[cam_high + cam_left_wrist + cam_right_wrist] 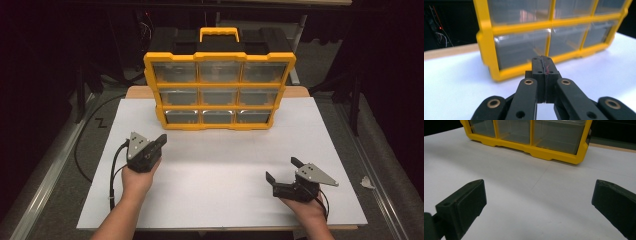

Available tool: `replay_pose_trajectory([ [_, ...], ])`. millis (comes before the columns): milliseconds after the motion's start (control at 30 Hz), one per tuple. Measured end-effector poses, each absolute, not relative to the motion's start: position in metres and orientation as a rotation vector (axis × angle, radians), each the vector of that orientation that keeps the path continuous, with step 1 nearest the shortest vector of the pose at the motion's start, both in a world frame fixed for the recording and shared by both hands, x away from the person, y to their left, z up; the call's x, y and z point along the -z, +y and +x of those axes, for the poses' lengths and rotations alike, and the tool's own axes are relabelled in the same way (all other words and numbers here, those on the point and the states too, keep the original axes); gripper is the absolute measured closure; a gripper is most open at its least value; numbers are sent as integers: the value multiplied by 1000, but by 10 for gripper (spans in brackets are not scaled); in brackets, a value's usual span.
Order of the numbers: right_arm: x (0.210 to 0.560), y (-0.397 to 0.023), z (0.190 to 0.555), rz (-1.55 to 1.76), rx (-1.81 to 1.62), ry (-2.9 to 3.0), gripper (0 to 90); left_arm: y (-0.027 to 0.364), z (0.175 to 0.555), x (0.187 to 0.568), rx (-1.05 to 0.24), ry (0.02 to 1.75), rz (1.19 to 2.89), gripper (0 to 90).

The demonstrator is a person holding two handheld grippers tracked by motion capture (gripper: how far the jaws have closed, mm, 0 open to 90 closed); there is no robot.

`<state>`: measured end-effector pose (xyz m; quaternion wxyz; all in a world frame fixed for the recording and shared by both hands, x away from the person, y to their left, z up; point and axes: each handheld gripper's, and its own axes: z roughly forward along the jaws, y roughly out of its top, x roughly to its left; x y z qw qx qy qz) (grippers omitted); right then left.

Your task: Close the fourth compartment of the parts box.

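- My left gripper [161, 139] had its jaws pressed together, empty, near the yellow organizer [219, 90]
- My right gripper [283, 168] stood wide apart over the white table [215, 170]

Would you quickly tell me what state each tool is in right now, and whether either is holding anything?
Left tool: closed, jaws pressed together, holding nothing.
Right tool: open, jaws wide apart, nothing between them.
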<state>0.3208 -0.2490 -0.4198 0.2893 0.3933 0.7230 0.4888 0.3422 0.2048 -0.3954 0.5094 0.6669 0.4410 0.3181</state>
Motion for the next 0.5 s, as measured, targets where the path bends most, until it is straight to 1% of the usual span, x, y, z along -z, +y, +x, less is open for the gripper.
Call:
replay_pose_trajectory([
  [200, 420, -251, 319, 1045, -1305, 1928, 9, 214, 307, 404, -753, 1004, 1615, 897],
  [300, 420, -253, 319, 1046, -1305, 1928, 9, 220, 291, 414, -746, 996, 1607, 897],
  [400, 420, -255, 318, 1052, -1295, 1929, 9, 224, 285, 420, -735, 1006, 1625, 897],
  [500, 420, -257, 317, 1063, -1290, 1914, 9, 226, 281, 421, -754, 1011, 1621, 895],
])
